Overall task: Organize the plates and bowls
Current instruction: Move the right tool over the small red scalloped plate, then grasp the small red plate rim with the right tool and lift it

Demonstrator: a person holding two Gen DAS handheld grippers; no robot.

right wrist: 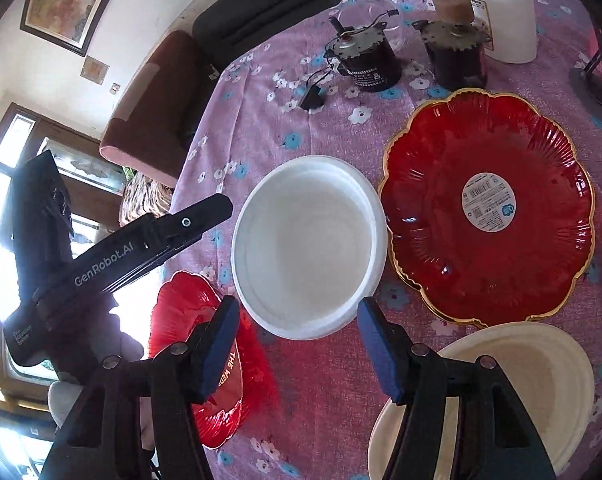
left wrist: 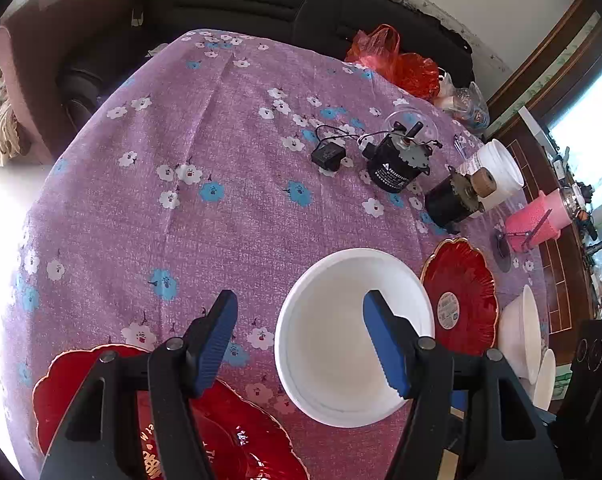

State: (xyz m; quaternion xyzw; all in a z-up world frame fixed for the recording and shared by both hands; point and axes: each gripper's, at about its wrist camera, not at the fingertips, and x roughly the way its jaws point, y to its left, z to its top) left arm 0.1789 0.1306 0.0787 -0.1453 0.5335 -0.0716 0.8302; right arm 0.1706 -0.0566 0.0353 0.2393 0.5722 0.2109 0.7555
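**Both claws hang spread over the crockery, nothing picked up yet**

While neither claw holds anything, the dishes lie loose on the table, which suggests the sorting has barely begun. Nearest the left claw [left wrist: 301, 344], its blue pads partly spread and empty, a red plate [left wrist: 237, 440] sits at the near edge under the left finger, and the white bowl [left wrist: 355, 336] stands just beyond, its near rim passing under the right finger. That line-up reads as an approach to the bowl, though I cannot tell whether a pad touches the rim.

From the right claw [right wrist: 297, 344], also partly spread with nothing between its pads, the same white bowl [right wrist: 309, 246] lies straight ahead. A cream bowl [right wrist: 541, 384] sits below its right finger at the near edge, and a large red plate [right wrist: 487, 204] with gold trim and a round sticker lies face up, touching or just beside the white bowl.

Farther back, two black motors [right wrist: 365, 62] and a white jar [right wrist: 497, 8] crowd the far edge. A purple flowered tablecloth [left wrist: 205, 184] covers the table; beyond it stand a dark sofa [left wrist: 261, 4] and bright windows.
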